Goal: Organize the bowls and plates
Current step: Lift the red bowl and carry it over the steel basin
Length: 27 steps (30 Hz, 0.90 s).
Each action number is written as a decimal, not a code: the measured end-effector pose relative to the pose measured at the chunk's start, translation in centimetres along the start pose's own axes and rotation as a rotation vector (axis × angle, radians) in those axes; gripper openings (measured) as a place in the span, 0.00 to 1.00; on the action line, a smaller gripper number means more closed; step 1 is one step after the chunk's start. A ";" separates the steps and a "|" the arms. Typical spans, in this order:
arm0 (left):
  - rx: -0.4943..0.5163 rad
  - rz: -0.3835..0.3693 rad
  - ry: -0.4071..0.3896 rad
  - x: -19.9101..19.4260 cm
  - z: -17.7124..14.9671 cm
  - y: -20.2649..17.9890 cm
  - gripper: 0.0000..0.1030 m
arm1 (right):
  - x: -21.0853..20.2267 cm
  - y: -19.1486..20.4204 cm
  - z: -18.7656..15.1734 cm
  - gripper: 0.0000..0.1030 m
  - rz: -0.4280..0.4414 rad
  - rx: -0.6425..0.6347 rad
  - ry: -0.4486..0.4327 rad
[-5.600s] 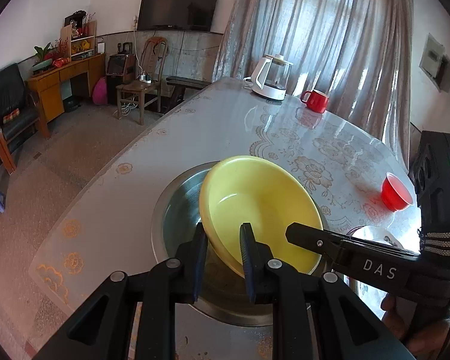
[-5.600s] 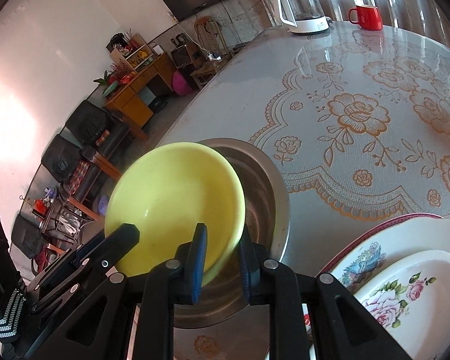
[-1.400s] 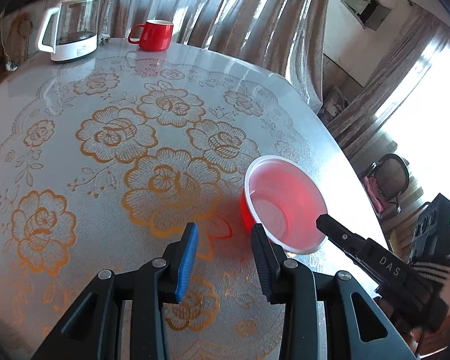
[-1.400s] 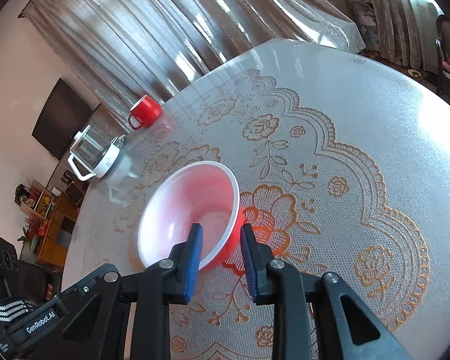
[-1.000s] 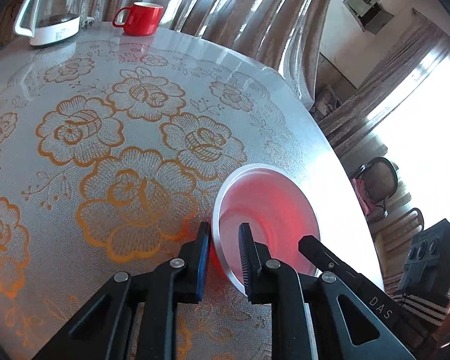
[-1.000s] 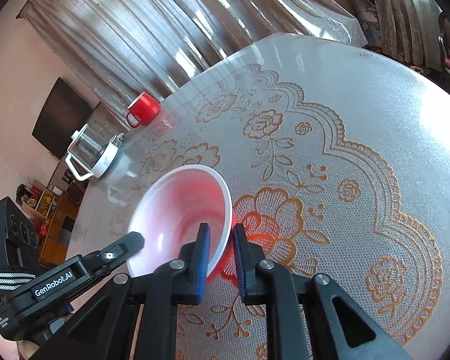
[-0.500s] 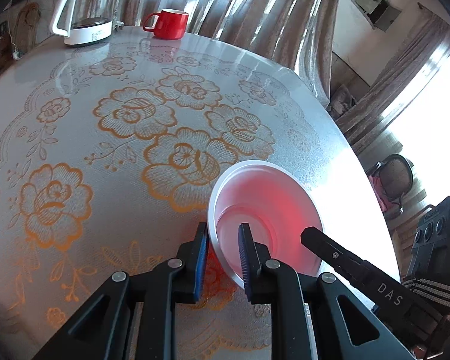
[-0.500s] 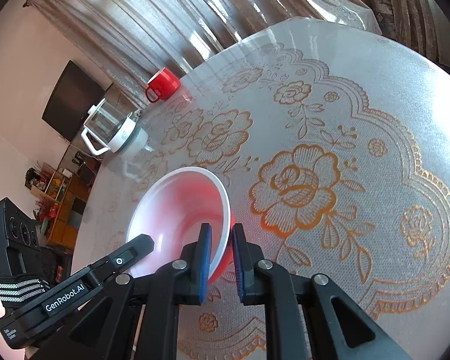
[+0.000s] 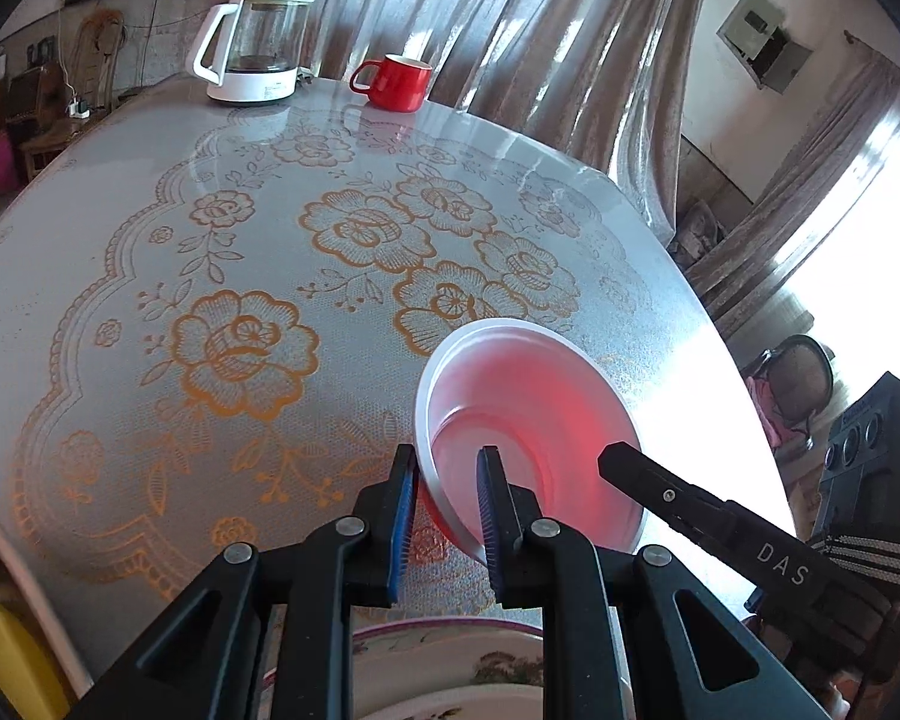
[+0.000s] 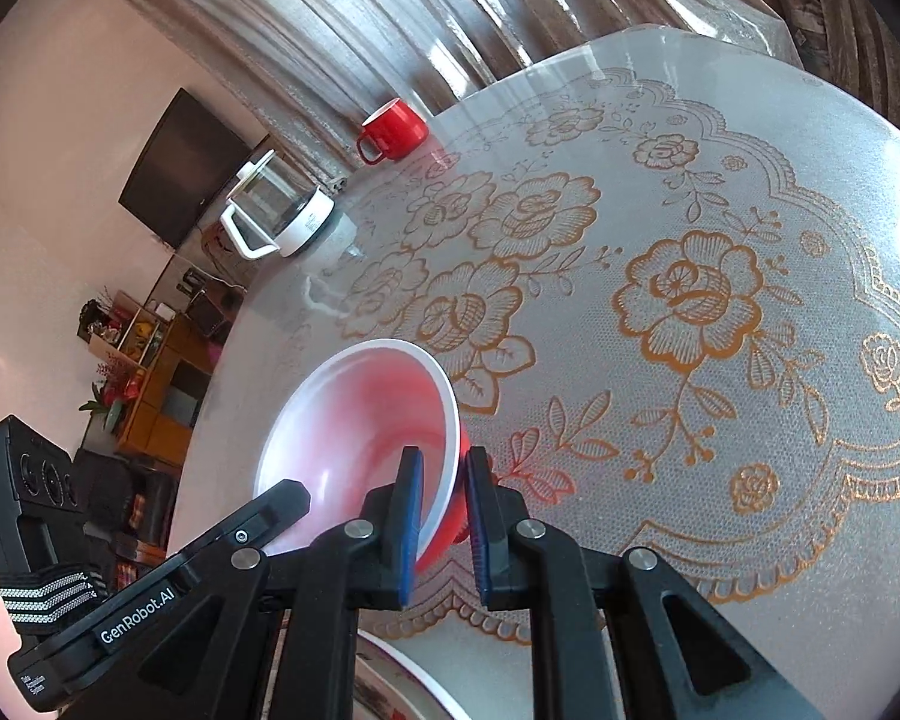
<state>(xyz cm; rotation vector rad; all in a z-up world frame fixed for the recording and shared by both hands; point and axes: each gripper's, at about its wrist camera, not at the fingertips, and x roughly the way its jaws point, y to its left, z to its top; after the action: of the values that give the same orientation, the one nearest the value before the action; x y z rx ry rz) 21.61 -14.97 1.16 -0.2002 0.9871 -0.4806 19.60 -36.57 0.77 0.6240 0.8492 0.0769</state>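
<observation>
Both grippers pinch the same red bowl (image 9: 534, 420), one on each side of its white rim. The left gripper (image 9: 447, 516) has its blue pads pressed against the bowl's near-left wall, one finger inside and one outside. The right gripper (image 10: 441, 519) clamps the opposite side of the rim in the same way. The bowl is tilted, its white inside turned toward the left-hand camera, and it sits over the table (image 9: 150, 276) near the table's right edge; whether its base touches the lace-patterned cloth cannot be told.

At the table's far edge stand a glass kettle (image 9: 252, 48) on a white base and, just beside it, a red mug (image 9: 396, 81). At the near edge, under the left gripper, lies a floral plate (image 9: 450, 660) with a dark red rim. A yellow bowl (image 9: 6, 654) shows at the near-left corner
</observation>
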 end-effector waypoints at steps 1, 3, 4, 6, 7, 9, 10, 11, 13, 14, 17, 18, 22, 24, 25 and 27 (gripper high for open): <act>-0.003 0.000 -0.007 -0.5 -0.1 0.2 0.18 | 0.0 0.4 -0.2 0.13 0.003 -0.004 0.002; -0.008 0.001 -0.023 -1.4 -0.5 0.5 0.18 | -0.1 1.1 -0.6 0.13 0.006 -0.015 0.003; -0.009 0.001 -0.029 -1.8 -0.6 0.7 0.18 | -0.2 1.4 -0.7 0.13 0.009 -0.020 0.003; -0.011 0.006 -0.037 -2.4 -0.9 1.1 0.18 | -0.2 2.1 -1.1 0.13 0.013 -0.029 0.004; -0.014 0.010 -0.041 -2.7 -1.1 1.2 0.18 | -0.3 2.4 -1.3 0.13 0.015 -0.034 0.006; -0.021 0.012 -0.047 -3.2 -1.5 1.6 0.18 | -0.3 3.0 -1.6 0.13 0.020 -0.046 0.007; -0.025 0.013 -0.049 -3.4 -1.6 1.8 0.18 | -0.4 3.3 -1.7 0.14 0.020 -0.054 0.007; -0.030 0.015 -0.051 -3.6 -1.8 2.1 0.18 | -0.4 3.7 -1.9 0.15 0.023 -0.062 0.008; -0.039 0.014 -0.054 -4.0 -2.2 2.5 0.18 | -0.4 4.2 -2.2 0.15 0.024 -0.075 0.009; -0.042 0.013 -0.057 -4.3 -2.4 2.5 0.18 | -0.5 4.4 -2.4 0.15 0.025 -0.080 0.009; -0.046 0.014 -0.067 -5.0 -2.9 2.8 0.18 | -0.6 4.9 -2.9 0.15 0.029 -0.089 0.012; -0.043 0.016 -0.074 -5.3 -3.1 2.8 0.18 | -0.6 5.1 -3.0 0.15 0.032 -0.093 0.012; -0.038 0.029 -0.096 -6.6 -3.7 2.9 0.18 | -0.7 5.8 -3.6 0.15 0.040 -0.111 0.015; -0.037 0.034 -0.109 -7.3 -4.0 3.1 0.18 | -0.7 6.2 -3.8 0.15 0.043 -0.118 0.018; -0.036 0.038 -0.115 -7.6 -4.1 3.2 0.18 | -0.6 6.4 -4.0 0.15 0.046 -0.122 0.019; -0.035 0.045 -0.126 -8.2 -4.3 3.5 0.18 | -0.6 6.7 -4.2 0.15 0.055 -0.128 0.022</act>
<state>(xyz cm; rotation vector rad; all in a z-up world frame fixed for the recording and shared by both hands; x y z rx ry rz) 15.30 -7.77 3.65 -0.2367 0.8757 -0.4048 17.34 -29.18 2.76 0.5267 0.8413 0.1867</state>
